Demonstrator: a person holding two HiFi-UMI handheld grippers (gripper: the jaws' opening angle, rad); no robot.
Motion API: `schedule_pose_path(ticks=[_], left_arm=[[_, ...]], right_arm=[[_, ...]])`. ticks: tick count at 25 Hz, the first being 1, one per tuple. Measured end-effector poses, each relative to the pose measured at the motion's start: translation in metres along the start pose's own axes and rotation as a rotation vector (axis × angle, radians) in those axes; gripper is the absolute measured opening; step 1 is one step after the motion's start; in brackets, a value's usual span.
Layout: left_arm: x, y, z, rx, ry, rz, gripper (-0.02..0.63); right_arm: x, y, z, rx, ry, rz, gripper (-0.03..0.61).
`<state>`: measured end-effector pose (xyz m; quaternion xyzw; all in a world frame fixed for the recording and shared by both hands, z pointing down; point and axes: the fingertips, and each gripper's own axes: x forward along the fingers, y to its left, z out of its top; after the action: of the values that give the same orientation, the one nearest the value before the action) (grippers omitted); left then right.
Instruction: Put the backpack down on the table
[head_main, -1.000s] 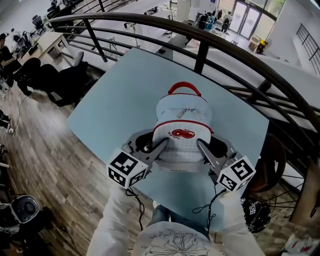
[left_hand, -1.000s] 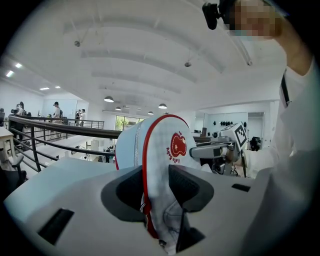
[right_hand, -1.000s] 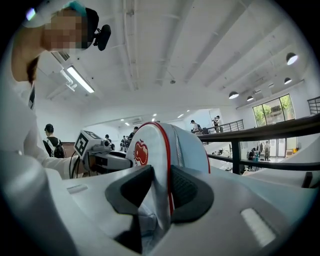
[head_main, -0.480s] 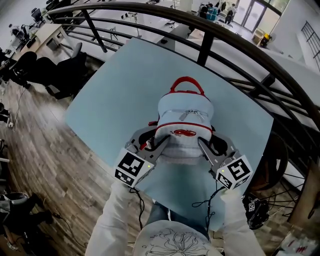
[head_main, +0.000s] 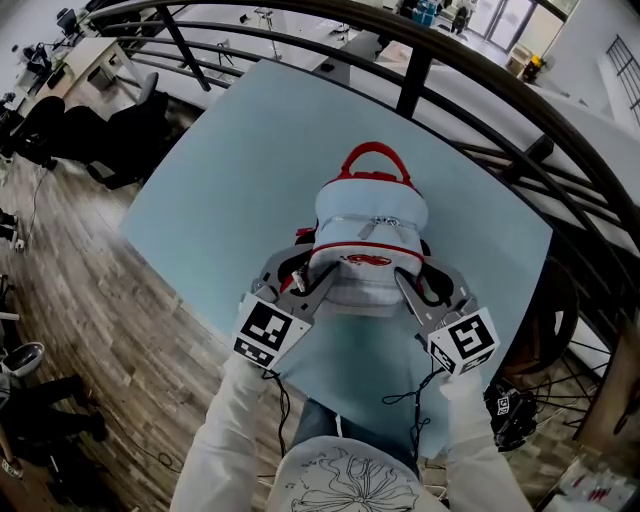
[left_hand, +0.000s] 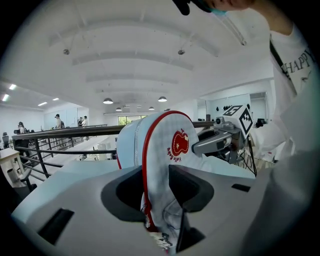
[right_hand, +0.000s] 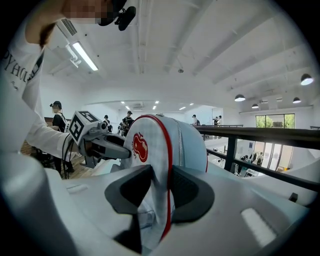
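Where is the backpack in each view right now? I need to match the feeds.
Head view: backpack at centre, over the pale blue table, near its front edge.
Left gripper view: centre, its edge clamped in the left hand-held gripper, red logo on its right side.
Right gripper view: centre, edge clamped in the right hand-held gripper, logo on its left side.
Shared landmark: the dark railing, behind the backpack in every view.

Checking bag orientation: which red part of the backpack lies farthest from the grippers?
The red carry handle at the backpack's far end; the red piping and logo lie near the left gripper and right gripper.
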<state>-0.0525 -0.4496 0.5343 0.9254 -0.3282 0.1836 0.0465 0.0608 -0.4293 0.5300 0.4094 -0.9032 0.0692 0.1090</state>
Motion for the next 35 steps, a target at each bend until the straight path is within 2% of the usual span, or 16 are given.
schedule_pose_path(ticks=[7,18,35], left_arm=[[0.004,-0.001,-0.009,0.016,0.008,0.012,0.149],[-0.005,-0.006,-0.019,-0.034,-0.007,0.027,0.161],[-0.028,-0.03,-0.036,-0.057,0.038,0.032,0.175]], right_arm=[[0.003,-0.002,-0.012,0.022,-0.002,-0.017,0.129],[-0.001,0.008,-0.018,0.032,-0.015,-0.016,0.144],[-0.022,0.034,-0.035,0.059,0.016,-0.027,0.167]])
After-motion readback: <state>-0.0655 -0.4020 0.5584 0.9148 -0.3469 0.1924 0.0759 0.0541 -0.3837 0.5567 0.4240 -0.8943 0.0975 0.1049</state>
